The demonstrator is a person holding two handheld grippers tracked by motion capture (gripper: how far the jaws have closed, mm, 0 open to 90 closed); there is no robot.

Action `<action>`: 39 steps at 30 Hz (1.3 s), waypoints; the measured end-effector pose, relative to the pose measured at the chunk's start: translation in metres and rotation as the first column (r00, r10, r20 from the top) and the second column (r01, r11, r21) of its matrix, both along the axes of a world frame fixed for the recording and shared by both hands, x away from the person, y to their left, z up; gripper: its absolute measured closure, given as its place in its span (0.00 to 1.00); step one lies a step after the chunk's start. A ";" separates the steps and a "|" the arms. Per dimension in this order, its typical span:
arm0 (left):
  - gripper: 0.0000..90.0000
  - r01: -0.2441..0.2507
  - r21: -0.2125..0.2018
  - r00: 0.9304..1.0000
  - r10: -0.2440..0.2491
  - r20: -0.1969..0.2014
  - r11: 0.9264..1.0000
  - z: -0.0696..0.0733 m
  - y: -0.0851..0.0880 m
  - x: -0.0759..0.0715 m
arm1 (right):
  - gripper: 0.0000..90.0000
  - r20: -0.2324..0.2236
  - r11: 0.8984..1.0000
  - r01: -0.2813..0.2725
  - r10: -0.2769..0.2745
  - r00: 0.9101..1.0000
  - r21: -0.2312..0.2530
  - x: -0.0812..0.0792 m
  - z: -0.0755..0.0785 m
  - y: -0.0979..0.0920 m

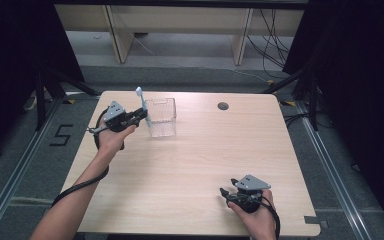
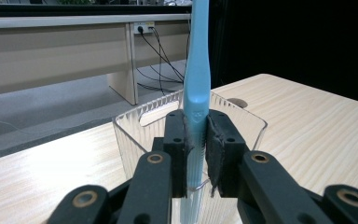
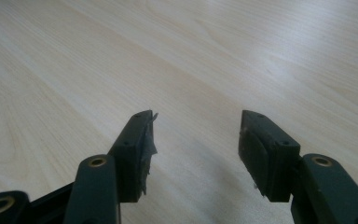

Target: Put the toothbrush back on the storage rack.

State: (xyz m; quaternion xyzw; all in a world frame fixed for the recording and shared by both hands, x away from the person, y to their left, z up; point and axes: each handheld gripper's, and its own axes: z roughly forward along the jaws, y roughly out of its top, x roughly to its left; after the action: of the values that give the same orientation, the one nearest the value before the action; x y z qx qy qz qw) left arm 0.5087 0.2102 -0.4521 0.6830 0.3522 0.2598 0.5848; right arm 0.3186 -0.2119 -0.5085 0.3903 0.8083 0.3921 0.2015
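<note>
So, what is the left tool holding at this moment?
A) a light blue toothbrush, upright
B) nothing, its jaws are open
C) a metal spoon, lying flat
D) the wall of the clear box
A: the left tool is shut on the light blue toothbrush, which stands upright beside the clear box.

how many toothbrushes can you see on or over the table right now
1. The light blue toothbrush is clamped upright in the left gripper, at the near-left edge of the clear plastic container. Nothing else shows inside the container.
</note>
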 end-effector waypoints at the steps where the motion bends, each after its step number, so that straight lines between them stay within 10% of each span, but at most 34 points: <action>1: 0.87 0.001 0.001 1.000 -0.001 -0.003 1.000 0.000 0.000 0.000 | 0.51 0.001 1.000 0.002 -0.002 1.000 0.002 0.000 0.000 0.000; 39: 0.87 -0.006 0.057 0.996 0.011 -0.090 0.998 -0.003 -0.002 -0.002 | 0.51 0.010 1.000 -0.005 0.005 1.000 -0.009 0.001 -0.001 0.000</action>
State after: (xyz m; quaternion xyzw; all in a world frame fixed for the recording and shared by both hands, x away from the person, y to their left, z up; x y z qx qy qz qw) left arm 0.5067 0.2081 -0.4546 0.7089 0.3737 0.2409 0.5475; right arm 0.3195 -0.2118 -0.5093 0.3855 0.8099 0.3910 0.2063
